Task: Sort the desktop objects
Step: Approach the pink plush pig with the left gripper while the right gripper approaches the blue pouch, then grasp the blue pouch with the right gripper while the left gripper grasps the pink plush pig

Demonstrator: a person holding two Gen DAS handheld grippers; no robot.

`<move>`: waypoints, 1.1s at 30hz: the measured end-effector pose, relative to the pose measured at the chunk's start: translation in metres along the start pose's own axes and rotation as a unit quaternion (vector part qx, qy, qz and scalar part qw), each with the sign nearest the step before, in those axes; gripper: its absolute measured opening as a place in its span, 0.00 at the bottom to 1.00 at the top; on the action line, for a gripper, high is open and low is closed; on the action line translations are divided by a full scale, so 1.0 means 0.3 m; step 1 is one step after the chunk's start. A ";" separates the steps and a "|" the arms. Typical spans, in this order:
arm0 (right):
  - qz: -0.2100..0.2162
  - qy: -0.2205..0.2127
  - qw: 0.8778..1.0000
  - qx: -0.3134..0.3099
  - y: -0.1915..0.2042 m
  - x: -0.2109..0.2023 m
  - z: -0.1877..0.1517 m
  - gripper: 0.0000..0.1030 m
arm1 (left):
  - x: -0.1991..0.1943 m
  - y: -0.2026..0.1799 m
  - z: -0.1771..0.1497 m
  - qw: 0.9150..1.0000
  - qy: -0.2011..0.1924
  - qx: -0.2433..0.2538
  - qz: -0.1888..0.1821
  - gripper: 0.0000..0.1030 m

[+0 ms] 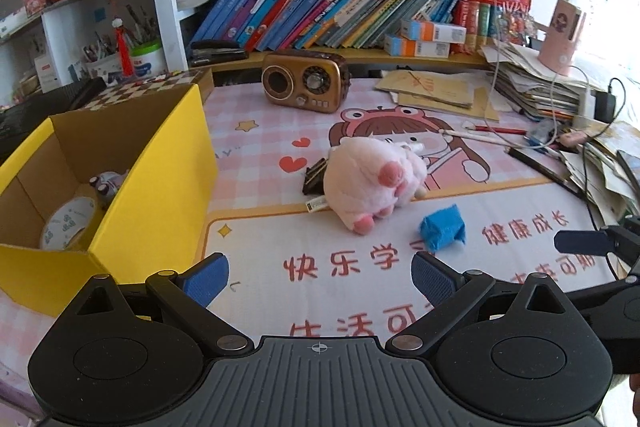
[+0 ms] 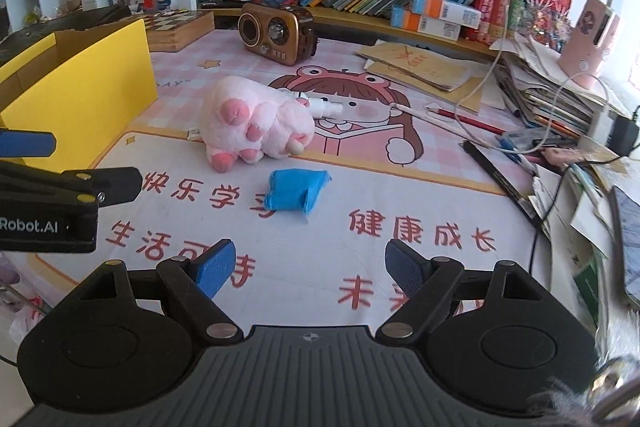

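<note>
Your surface (image 1: 256,115) is a desk under a pink cartoon mat with red Chinese lettering, bookshelves behind, and paper stacks (image 2: 552,95) with cables along the right edge. A brown radio (image 1: 306,81) sits at the back.

The pink plush (image 1: 370,183) lies mid-mat, and the blue cloth (image 1: 443,229) sits just in front of it, nearer you. The yellow box (image 1: 152,195) stands at the left edge.

Your left gripper (image 1: 320,279) has fingers spread with nothing between them; the cloth lies ahead of them, slightly right, and apart. Your right gripper (image 2: 310,267) also has fingers spread and empty; the cloth (image 2: 298,191) is straight ahead, not touching.

The left view alone looks into the box: a tape roll (image 1: 68,223) and a small dark figure (image 1: 106,185) sit inside. It also shows a small dark item (image 1: 314,181) by the plush's left side. The right view alone shows a chessboard case (image 2: 176,27) behind the box (image 2: 84,87) and a white pen-like item (image 2: 324,107) poking out behind the plush (image 2: 256,123).
</note>
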State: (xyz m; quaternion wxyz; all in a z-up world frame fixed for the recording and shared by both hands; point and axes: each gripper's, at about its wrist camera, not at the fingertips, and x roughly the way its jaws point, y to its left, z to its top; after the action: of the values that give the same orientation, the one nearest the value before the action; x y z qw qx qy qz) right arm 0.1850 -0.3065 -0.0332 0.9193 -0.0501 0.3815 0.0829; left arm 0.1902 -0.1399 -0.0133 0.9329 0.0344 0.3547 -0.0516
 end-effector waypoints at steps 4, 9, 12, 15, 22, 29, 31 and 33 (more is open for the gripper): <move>0.011 0.006 1.000 0.002 -0.029 0.042 0.016 0.77 | 0.037 -0.023 0.027 1.000 0.002 -0.001 0.007 0.97; 0.023 0.013 1.000 0.006 -0.067 0.085 0.032 0.77 | 0.079 -0.049 0.061 1.000 0.004 -0.003 0.011 0.97; 0.028 0.014 0.999 0.006 -0.084 0.108 0.043 0.77 | 0.100 -0.062 0.077 1.000 0.006 -0.005 0.016 0.97; 0.035 0.015 0.999 0.005 -0.096 0.129 0.052 0.75 | 0.112 -0.070 0.089 1.000 0.007 -0.006 0.019 0.97; 0.051 0.026 0.998 0.005 -0.110 0.187 0.069 0.70 | 0.142 -0.083 0.101 0.999 0.020 -0.007 0.027 0.97; 0.072 0.028 0.997 -0.004 -0.089 0.255 0.097 0.70 | 0.159 -0.072 0.123 0.999 0.025 -0.013 0.040 0.97; 0.078 0.027 0.997 -0.008 -0.079 0.271 0.106 0.70 | 0.168 -0.065 0.132 0.999 0.026 -0.016 0.043 0.97; 0.083 0.030 0.996 -0.010 -0.071 0.287 0.110 0.68 | 0.178 -0.059 0.142 0.999 0.029 -0.019 0.042 0.97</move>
State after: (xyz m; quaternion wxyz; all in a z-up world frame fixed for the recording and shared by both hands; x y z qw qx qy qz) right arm 0.2719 -0.3124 -0.0704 0.8970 -0.0299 0.4105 0.1613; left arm 0.2558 -0.1656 -0.0177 0.9241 0.0328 0.3808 -0.0048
